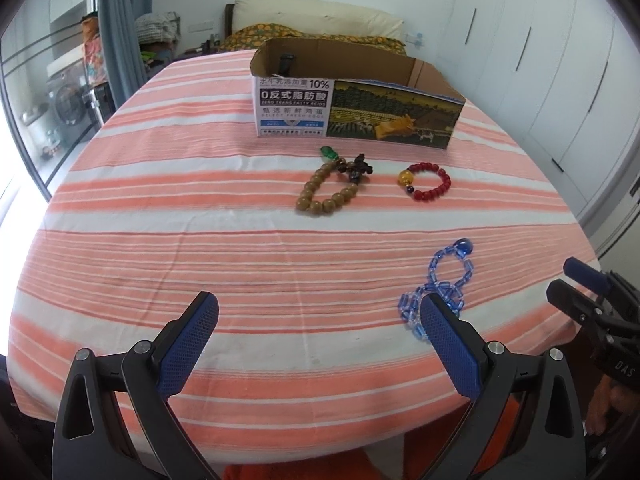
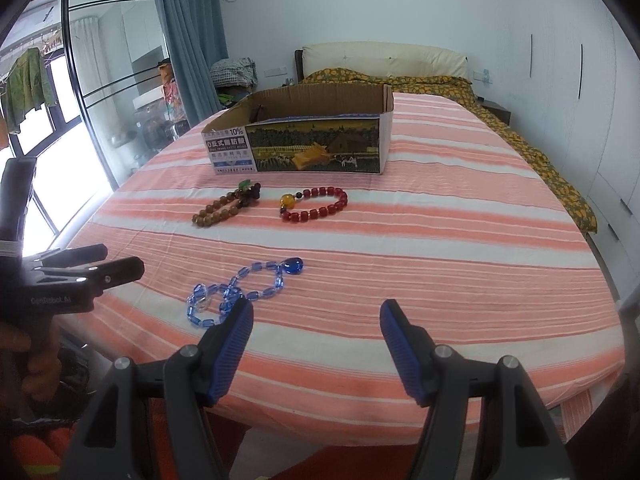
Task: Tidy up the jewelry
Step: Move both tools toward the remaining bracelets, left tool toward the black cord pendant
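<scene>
Both grippers w/ jaws wide apart, nothing held: left gripper (image 1: 320, 312), right gripper (image 2: 316, 316), over near edge of striped bed (image 1: 160, 240). Blue bracelet (image 1: 440, 280) nearest. Brown bracelet (image 1: 324, 188) & red bracelet (image 1: 426, 180) farther, near box (image 1: 360, 112).

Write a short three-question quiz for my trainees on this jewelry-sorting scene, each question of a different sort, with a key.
1. True or false: both grippers are open and empty.
2. Which bracelet lies nearest the grippers? A) red B) brown C) blue
3. Where is the cardboard box relative to the bracelets?

Key:
1. True: left gripper and right gripper hold nothing.
2. C: the blue bracelet; the red bracelet and brown bracelet lie farther.
3. The cardboard box stands behind them.
</scene>
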Motion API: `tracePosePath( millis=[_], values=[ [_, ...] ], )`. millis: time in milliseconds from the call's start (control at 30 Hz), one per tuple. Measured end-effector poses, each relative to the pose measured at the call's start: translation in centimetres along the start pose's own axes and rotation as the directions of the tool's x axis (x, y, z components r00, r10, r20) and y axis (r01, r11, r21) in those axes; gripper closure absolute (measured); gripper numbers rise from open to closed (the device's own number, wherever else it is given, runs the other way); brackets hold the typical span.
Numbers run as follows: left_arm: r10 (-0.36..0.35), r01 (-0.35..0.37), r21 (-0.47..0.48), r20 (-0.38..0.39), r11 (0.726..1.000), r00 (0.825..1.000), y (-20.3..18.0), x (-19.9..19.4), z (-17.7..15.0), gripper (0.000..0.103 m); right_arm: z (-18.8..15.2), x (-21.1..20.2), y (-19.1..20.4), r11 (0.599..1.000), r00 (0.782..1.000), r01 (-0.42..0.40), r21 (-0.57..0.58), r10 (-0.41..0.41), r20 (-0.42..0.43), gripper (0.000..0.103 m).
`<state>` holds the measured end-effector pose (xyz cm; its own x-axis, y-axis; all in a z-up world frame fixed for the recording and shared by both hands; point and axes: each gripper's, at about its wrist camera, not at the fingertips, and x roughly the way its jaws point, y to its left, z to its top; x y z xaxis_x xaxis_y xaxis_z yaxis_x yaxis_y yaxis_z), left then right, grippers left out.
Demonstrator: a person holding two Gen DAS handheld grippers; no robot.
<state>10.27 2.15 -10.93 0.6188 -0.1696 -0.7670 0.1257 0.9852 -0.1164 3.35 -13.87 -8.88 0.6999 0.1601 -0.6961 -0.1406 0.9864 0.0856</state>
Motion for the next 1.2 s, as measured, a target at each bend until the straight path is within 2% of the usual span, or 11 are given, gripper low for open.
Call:
tracePosePath(
  millis=[633,800,933,967,1067,1200],
  values=[
    [-0.032,0.032,-0.027,-0.007,0.999,0.999,0.5,0.7,0.2,0.002,-0.5,0.6,0.0,1.000,0.999,-0.011,0.013,0.012,-0.034,0.036],
    [-0.091,0.091,-0.001,0.038,0.996,0.995,-0.5,1.4,2.5,0.002,-0.7,0.7,0.1,1.000,0.999,-0.015,0.015,0.015,-0.035,0.036],
    [-0.143,0.142,0.023,0.029,0.990,0.989,-1.7,4.0,5.3,0.004,-0.7,0.5,0.0,1.000,0.999,-0.016,0.016,0.016,-0.029,0.036],
    [-0.162,0.162,0.020,0.019,0.987,0.987,-2.0,5.0,6.0,0.005,-0.6,0.4,-0.1,1.000,1.000,-0.015,0.017,0.016,-0.027,0.036],
    [-0.191,0.190,-0.009,-0.031,0.982,0.981,-2.2,8.1,7.9,0.020,-0.7,0.1,-0.4,1.000,1.000,-0.011,0.026,0.012,-0.021,0.036],
    [-0.158,0.159,0.003,-0.070,0.987,0.985,-2.7,11.3,9.2,0.031,-0.9,0.1,-0.9,0.999,1.000,-0.010,0.040,0.011,-0.024,0.036]
  ],
)
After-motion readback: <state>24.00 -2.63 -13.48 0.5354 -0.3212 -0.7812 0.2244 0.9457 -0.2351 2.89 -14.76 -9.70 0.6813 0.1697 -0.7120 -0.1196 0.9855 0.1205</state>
